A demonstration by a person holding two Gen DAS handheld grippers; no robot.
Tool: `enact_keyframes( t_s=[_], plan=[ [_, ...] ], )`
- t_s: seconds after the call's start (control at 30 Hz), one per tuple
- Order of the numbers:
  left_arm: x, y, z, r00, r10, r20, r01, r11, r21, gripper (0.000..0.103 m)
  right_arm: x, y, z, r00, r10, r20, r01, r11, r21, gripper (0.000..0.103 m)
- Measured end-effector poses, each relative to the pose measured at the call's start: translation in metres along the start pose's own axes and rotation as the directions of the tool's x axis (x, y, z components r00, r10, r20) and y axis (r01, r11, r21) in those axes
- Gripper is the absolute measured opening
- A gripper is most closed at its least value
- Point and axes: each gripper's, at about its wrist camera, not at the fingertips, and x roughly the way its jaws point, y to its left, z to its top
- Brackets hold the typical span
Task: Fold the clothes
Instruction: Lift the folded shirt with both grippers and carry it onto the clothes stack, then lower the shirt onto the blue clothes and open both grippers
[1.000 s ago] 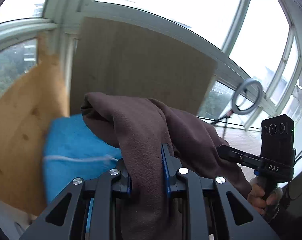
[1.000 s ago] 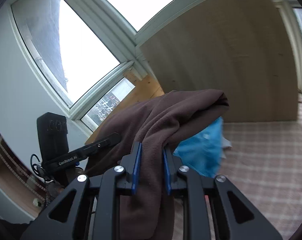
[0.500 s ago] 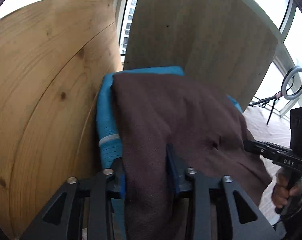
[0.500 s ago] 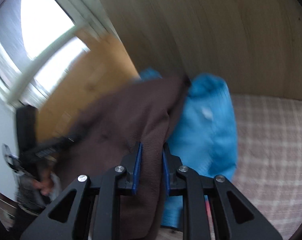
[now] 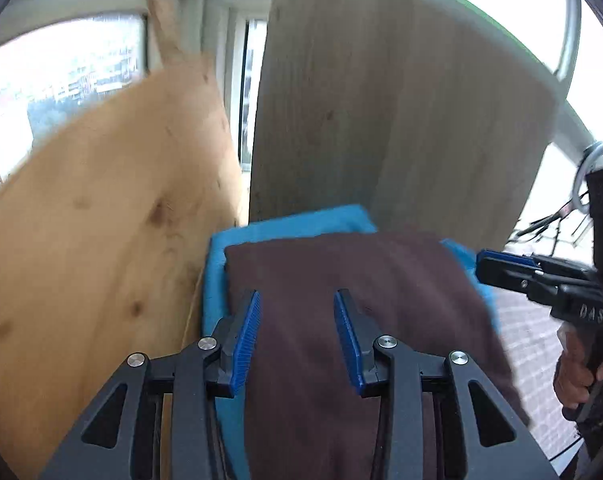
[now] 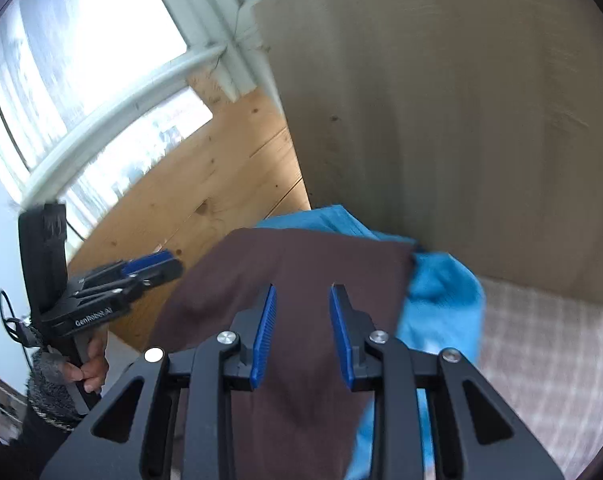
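1. Left wrist view: left hand-held gripper [image 5: 296, 322] released, jaws just opened, brown garment [image 5: 353, 280] lying between the pads, untouched.
2. Right hand-held gripper [image 6: 302, 316] also released, jaws just opened.
3. Brown garment rests folded on blue garment [image 6: 441, 292], wood panel [image 5: 381, 100] at 12 o'clock.

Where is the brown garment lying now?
In both wrist views the brown garment lies on top of the blue garment, in the corner between the pine board and the grey panel.
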Motion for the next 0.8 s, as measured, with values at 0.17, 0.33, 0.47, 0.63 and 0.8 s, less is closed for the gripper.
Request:
enact_keyframes(
  t_s=[0.17,0.33,0.47,0.63,0.8],
  plan=[
    [0.070,0.012,0.008,0.993,0.069,-0.094,-0.071,0.997,-0.017,0.036,0.075,-0.020,0.006,0.978,-0.176,-0.116,0.170,0.984,-0.057,0.026],
    [0.092,0.006,0.011,0.985,0.122,-0.120,-0.119,0.992,0.028,0.036,0.093,-0.042,0.005,0.972,-0.172,-0.158,0.178,0.984,0.021,0.026],
    [0.045,0.005,0.007,0.990,0.132,-0.050,-0.132,0.991,-0.005,0.033,0.060,-0.033,0.006,0.974,-0.177,-0.141,0.181,0.983,0.013,0.028],
    [-0.019,-0.006,-0.035,0.995,0.096,0.001,-0.096,0.995,-0.018,0.036,-0.005,-0.016,-0.009,0.993,-0.094,-0.074,0.097,0.995,0.037,0.029],
    [-0.024,-0.011,-0.090,0.997,0.048,-0.056,-0.053,0.994,-0.092,0.046,-0.044,0.012,-0.061,0.995,-0.070,-0.068,0.069,0.998,-0.010,0.042]
  ],
)
